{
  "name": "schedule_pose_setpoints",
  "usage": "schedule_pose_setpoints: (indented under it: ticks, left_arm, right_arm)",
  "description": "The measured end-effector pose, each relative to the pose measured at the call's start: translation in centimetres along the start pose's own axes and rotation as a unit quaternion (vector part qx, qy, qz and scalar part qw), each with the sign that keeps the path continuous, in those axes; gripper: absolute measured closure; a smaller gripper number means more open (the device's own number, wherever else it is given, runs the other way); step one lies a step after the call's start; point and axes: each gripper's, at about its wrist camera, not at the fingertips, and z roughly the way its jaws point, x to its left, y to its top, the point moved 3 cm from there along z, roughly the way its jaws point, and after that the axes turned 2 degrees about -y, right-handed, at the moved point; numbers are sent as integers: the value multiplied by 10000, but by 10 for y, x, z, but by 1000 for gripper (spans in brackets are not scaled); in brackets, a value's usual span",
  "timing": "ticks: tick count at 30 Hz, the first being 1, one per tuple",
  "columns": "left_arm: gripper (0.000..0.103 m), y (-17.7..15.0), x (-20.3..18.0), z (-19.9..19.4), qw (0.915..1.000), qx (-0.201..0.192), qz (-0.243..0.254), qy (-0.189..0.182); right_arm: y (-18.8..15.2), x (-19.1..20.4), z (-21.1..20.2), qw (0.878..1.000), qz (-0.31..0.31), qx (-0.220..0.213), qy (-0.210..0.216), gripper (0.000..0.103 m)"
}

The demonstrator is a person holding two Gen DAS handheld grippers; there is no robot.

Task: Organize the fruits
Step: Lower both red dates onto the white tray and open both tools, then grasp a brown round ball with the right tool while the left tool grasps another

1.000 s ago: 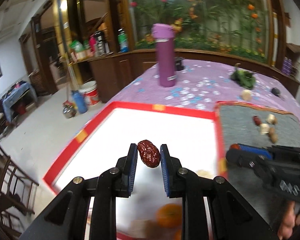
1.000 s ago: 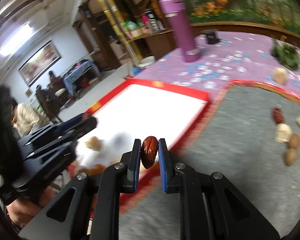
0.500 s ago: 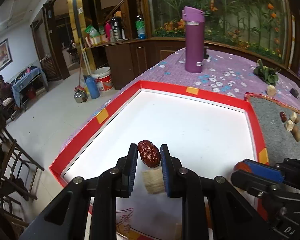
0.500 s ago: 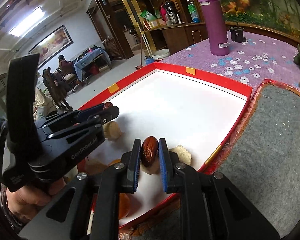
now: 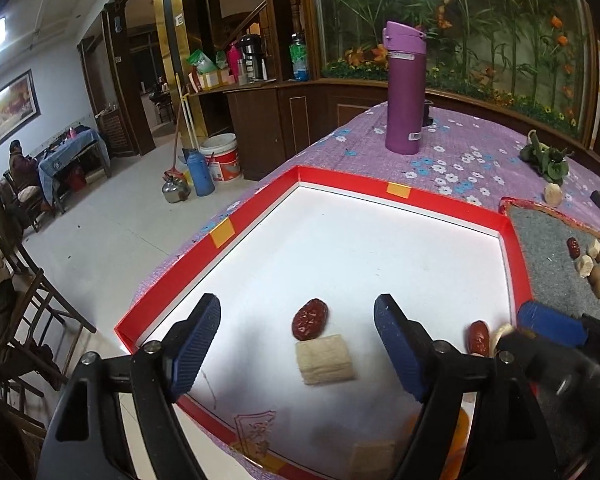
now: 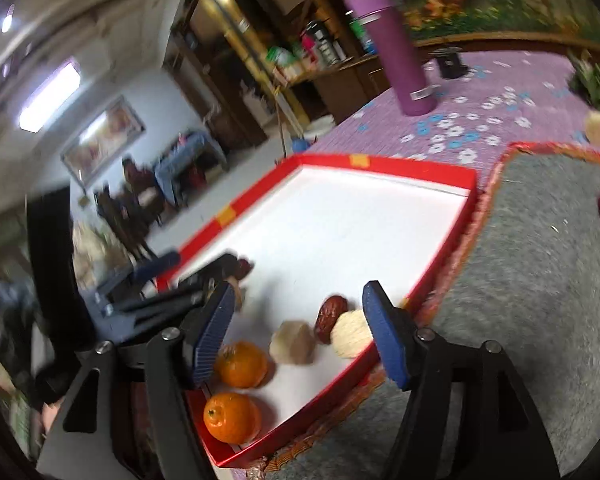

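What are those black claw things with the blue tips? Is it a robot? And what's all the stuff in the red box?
It's not a robot. A person holds two grabbing tools, one in each hand, and each has a little camera looking out along its two fingers. One picture comes from the left gripper, the other from the right gripper. Both are open and hold nothing.

Below them is a red tray with a white floor, sitting on a purple flowered tablecloth. In the tray lie wrinkly red dates, pale blocks and two oranges. Beside it is a grey mat with a few more small pieces still to be sorted. The tall purple bottle just stands at the back.
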Motion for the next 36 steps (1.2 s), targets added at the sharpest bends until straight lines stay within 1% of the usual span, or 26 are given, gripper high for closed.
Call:
schedule_pose_setpoints:
  ticks: [3, 5, 7, 11, 13, 17, 19, 21, 23, 25, 26, 27, 28, 31, 34, 36]
  left_arm:
    - [24, 1, -11, -6, 9999, -32, 115, -53]
    - [24, 3, -19, -11, 9997, -68, 199, -130]
    - [24, 4, -32, -18, 9990, -115, 353, -253]
    - [23, 7, -63, -31, 9957, -218, 741, -514]
    - [22, 8, -83, -37, 9921, -269, 1008, -694]
    - [22, 8, -122, -46, 9830, -315, 1465, -1060]
    - [22, 6, -142, -48, 9773, -283, 1646, -1303]
    - [22, 5, -157, -48, 9727, -208, 1756, -1502]
    - [22, 3, -172, -46, 9673, -85, 1869, -1711]
    - [22, 1, -185, -47, 9627, 14, 1949, -1875]
    - [22, 0, -189, -47, 9608, 79, 1963, -1954]
    - [22, -2, -192, -47, 9593, 143, 1956, -2030]
    - [22, -2, -195, -47, 9571, 229, 1945, -2137]
    - [22, -6, -204, -45, 9521, 434, 1908, -2351]
    - [22, -8, -212, -42, 9469, 650, 1827, -2563]
    - [22, -8, -217, -40, 9451, 719, 1821, -2617]
  right_arm:
    - [3, -15, -8, 9988, 445, -104, 152, 35]
    - [3, -19, -15, 9978, 616, -155, 167, 34]
    - [5, -23, -25, 9979, 606, -179, 174, 34]
    - [16, -40, -63, 9977, 530, -412, -13, 34]
    - [21, -59, -87, 9968, 488, -550, -311, 34]
    - [26, -112, -131, 9889, 512, -661, -1228, 33]
    - [26, -140, -144, 9819, 565, -530, -1731, 33]
    - [29, -165, -145, 9735, 549, -325, -2194, 34]
    - [32, -185, -142, 9690, 524, -155, -2411, 34]
    - [34, -198, -132, 9634, 414, 41, -2649, 42]
    - [35, -202, -128, 9608, 341, 155, -2746, 49]
    - [36, -204, -124, 9586, 264, 281, -2821, 53]
    - [38, -208, -120, 9573, 215, 326, -2866, 54]
    - [40, -218, -113, 9557, 180, 435, -2906, 63]
    - [44, -220, -103, 9537, 135, 488, -2964, 66]
    - [48, -220, -98, 9528, 75, 458, -3000, 70]
